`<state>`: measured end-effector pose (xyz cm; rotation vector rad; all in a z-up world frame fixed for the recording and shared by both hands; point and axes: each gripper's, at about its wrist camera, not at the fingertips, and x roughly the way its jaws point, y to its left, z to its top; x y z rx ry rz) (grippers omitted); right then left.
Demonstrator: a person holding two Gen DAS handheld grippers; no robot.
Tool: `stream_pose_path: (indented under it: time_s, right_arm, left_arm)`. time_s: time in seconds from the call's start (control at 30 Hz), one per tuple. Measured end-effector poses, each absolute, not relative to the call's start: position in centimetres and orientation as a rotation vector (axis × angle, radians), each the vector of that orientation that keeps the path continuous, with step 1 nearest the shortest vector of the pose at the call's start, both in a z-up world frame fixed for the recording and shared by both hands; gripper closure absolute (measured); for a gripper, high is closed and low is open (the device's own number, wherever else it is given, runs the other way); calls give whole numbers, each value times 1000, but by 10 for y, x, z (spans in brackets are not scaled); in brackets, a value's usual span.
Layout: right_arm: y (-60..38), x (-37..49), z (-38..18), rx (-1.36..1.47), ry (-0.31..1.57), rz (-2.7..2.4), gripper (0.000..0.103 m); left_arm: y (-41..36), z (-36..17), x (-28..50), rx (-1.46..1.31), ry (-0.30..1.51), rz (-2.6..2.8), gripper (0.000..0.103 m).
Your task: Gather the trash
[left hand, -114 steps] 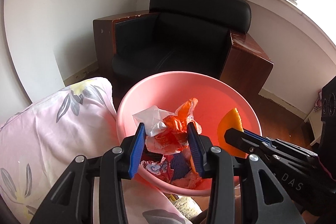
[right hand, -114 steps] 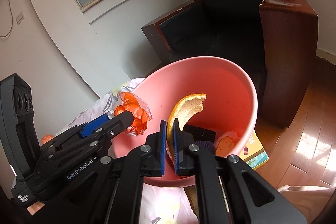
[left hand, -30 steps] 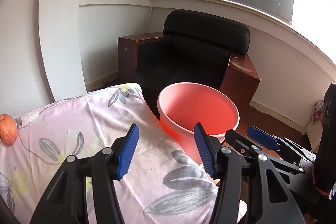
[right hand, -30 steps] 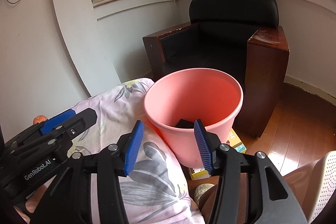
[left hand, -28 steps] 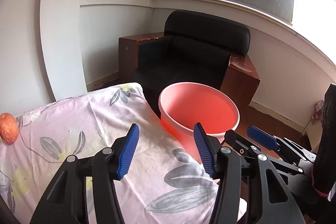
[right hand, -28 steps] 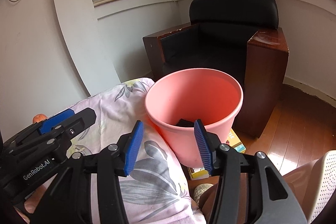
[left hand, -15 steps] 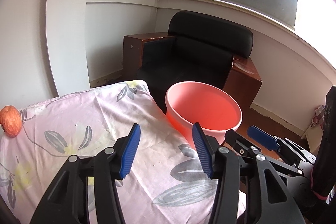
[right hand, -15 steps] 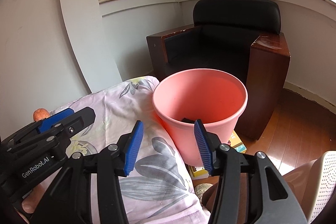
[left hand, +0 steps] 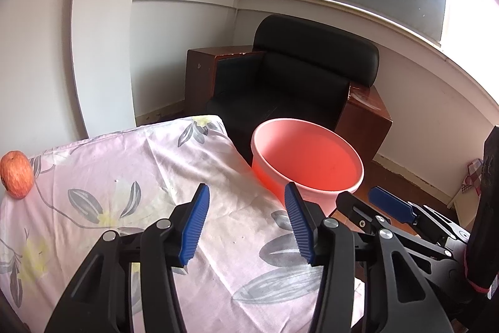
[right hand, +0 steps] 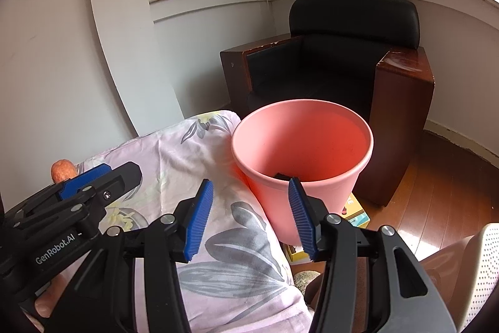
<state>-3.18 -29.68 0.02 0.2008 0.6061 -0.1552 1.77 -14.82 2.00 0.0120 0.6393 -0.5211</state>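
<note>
Left wrist view: the left gripper (left hand: 246, 227) is hovering, fingers spread and empty, over the floral pink-clothed tabletop (left hand: 124, 202); the round pink plastic bucket (left hand: 307, 161) is standing at one o'clock.

Right wrist view: the right gripper (right hand: 251, 222) is likewise holding its fingers apart, empty, bucket (right hand: 302, 145) at twelve o'clock.

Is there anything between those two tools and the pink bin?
Nothing visible. Both the left tool and right tool are open and empty above the flowered cloth, and the bin stands just ahead past the cloth's edge with its mouth uncovered.
</note>
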Motion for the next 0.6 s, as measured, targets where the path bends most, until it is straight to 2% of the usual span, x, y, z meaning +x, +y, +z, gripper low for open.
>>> stream_pose_path:
  time_s: [0.6]
  right_arm:
    - [-297,-32,-7,205,616,-141,52]
  left_arm:
    - [-144,13,18,12,653,-508,53]
